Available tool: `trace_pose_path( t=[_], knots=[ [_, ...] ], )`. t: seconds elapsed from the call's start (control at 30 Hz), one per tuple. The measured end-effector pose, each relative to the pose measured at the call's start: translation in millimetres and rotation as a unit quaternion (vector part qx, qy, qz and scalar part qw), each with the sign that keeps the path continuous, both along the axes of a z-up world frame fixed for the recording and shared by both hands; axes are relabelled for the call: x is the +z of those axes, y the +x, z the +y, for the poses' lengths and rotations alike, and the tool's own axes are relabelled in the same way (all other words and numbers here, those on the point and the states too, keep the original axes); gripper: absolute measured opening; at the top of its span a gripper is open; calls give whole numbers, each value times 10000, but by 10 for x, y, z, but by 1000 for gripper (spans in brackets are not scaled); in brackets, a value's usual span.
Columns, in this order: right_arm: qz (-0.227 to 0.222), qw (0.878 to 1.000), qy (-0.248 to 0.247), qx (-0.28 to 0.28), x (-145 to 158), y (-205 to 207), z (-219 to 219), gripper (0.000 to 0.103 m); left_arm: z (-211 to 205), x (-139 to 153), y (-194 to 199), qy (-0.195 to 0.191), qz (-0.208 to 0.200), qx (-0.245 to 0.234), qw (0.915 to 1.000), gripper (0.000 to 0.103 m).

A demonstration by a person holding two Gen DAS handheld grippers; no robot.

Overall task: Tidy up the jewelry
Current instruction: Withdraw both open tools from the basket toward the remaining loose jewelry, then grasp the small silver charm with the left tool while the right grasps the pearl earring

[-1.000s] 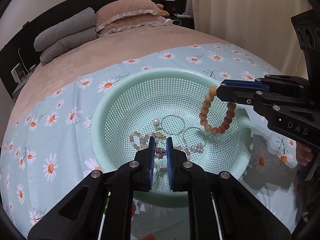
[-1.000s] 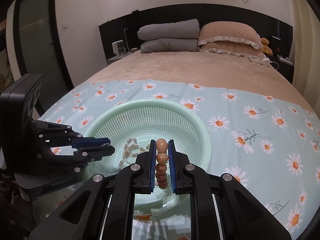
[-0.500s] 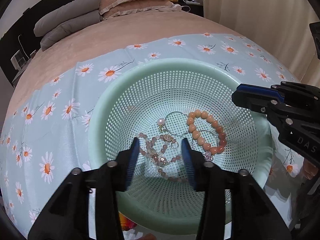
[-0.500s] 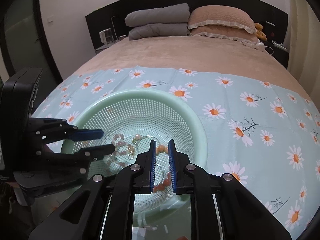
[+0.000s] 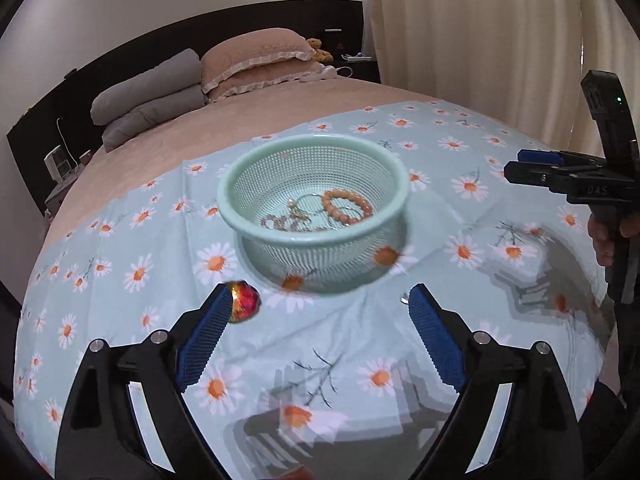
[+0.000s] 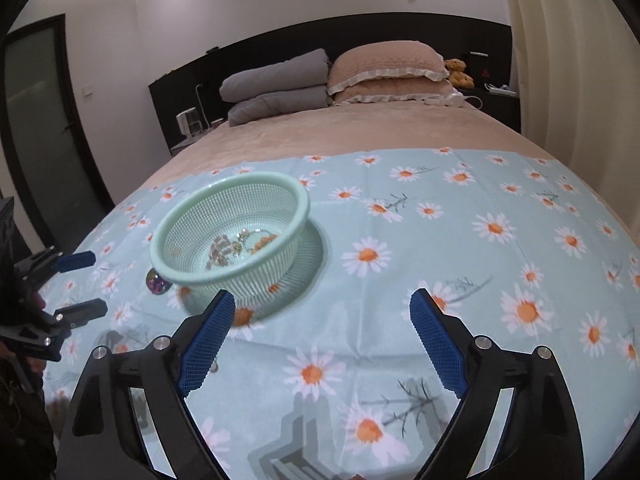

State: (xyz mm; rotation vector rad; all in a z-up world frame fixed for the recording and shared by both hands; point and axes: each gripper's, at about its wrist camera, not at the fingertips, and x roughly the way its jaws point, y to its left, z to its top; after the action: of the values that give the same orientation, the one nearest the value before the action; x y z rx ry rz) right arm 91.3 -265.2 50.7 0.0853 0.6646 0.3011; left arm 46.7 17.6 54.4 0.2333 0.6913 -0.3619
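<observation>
A mint green mesh basket (image 5: 225,200) (image 6: 168,236) stands on the daisy-print cloth. In it lie an orange bead bracelet (image 5: 346,206) (image 6: 264,242), a pale bead bracelet (image 5: 285,221) and thin hoops. My left gripper (image 5: 320,294) (image 6: 96,282) hangs back from the basket on its near side. Its jaws are opening wide with nothing between them. A shiny multicoloured gem (image 5: 245,306) (image 6: 157,282) lies on the cloth beside its left fingertip. My right gripper (image 6: 322,299) (image 5: 518,163) is off to the basket's right, jaws opening, nothing between them.
The daisy cloth (image 5: 120,280) covers the near part of a beige bed. Grey and beige pillows (image 6: 332,80) lie at the headboard. A curtain (image 5: 460,40) hangs on the right, a dark door (image 6: 36,120) on the left. A hand (image 5: 604,236) holds the right gripper.
Both grippers went from shut to wide open and pulled back out of the basket. The orange bracelet left the right gripper and now lies in the basket.
</observation>
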Motion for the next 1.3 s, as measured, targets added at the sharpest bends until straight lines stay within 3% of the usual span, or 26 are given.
trace_pose_path(
  t=[0.3,0.47,0.63,0.9,1.1,1.3],
  knots=[
    [182,9995,-221,160,-38,-416,-10,86,-540,-508,-642,-358,365,-501,9974,89],
    [229,9979,-282,534,-123,-428,124,86,-784,-780,-678,-367,624,-588,9956,89],
    [248,9913,-250,1269,-274,-359,302,86,-782,-910,-580,-564,704,-571,9943,89],
    [205,9743,-229,2230,-466,-10,550,86,-711,-976,-497,-509,669,-642,9944,67],
    [241,9625,-523,2650,-610,155,919,84,-673,-985,-484,-396,607,-608,9955,55],
    [471,9596,-698,2685,-778,246,1179,58,-587,-975,-461,-369,617,-566,9958,35]
  ],
)
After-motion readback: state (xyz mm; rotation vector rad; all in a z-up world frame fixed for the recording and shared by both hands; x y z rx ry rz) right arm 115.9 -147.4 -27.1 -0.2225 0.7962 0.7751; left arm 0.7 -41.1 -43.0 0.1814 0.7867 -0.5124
